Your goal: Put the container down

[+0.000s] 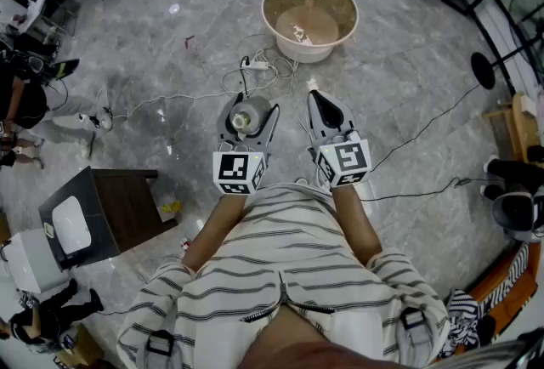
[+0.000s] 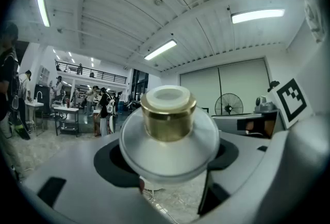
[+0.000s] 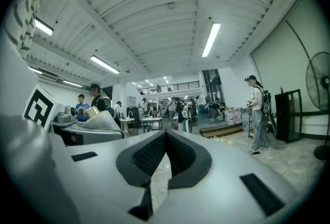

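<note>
The container [image 1: 246,115] is a round, clear flask with a gold collar and a white cap. My left gripper [image 1: 253,110] is shut on it, holding it in the air in front of the person's chest, high above the marble floor. In the left gripper view the container [image 2: 167,127] fills the space between the jaws, cap towards the camera, and the left gripper [image 2: 167,158] clasps its wide body on both sides. My right gripper [image 1: 317,98] is level with the left, a little to its right. The right gripper [image 3: 165,153] is shut with nothing in it.
A round white tub [image 1: 280,36] with a glass top and flowers stands on the floor ahead. Cables and a power strip [image 1: 257,64] lie between it and me. A dark cabinet [image 1: 127,206] is at the lower left, a fan base [image 1: 483,70] at the right.
</note>
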### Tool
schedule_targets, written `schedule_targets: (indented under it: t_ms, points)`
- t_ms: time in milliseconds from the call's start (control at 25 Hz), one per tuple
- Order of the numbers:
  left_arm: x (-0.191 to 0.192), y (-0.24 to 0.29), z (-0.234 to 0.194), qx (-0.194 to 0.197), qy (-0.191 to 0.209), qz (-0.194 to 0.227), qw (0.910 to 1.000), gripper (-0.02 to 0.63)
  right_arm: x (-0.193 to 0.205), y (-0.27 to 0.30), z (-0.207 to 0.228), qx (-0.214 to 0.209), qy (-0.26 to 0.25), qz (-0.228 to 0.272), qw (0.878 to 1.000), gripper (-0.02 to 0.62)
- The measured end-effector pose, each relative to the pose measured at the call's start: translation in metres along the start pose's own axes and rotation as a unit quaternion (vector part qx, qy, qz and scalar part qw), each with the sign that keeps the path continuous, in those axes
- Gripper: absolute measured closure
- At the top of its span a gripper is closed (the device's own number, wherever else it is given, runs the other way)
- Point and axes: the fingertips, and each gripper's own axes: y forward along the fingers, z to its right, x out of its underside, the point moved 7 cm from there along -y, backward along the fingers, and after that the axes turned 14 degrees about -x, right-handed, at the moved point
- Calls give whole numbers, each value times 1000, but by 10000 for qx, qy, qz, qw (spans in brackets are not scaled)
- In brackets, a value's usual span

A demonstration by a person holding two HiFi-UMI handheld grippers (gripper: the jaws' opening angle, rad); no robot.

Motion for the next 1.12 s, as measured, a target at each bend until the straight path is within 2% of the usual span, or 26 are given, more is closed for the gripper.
schedule_targets:
  t_ms: [240, 400, 600, 1120]
  points:
    - [1, 0, 17, -139, -27, 2, 9999, 276, -3, -12, 12, -124, -14, 81, 9999, 588]
    - [9, -9, 30, -257, 97, 38, 9996, 276, 5, -28, 11, -295, -137, -103, 9994, 588]
    - [18, -21, 36, -400, 71, -141, 9991, 276, 10, -43, 14, -192, -96, -113, 9997, 586]
    - [35, 4, 65, -233, 83, -360, 9990, 276, 25, -49, 44, -133, 64, -176, 9997, 586]
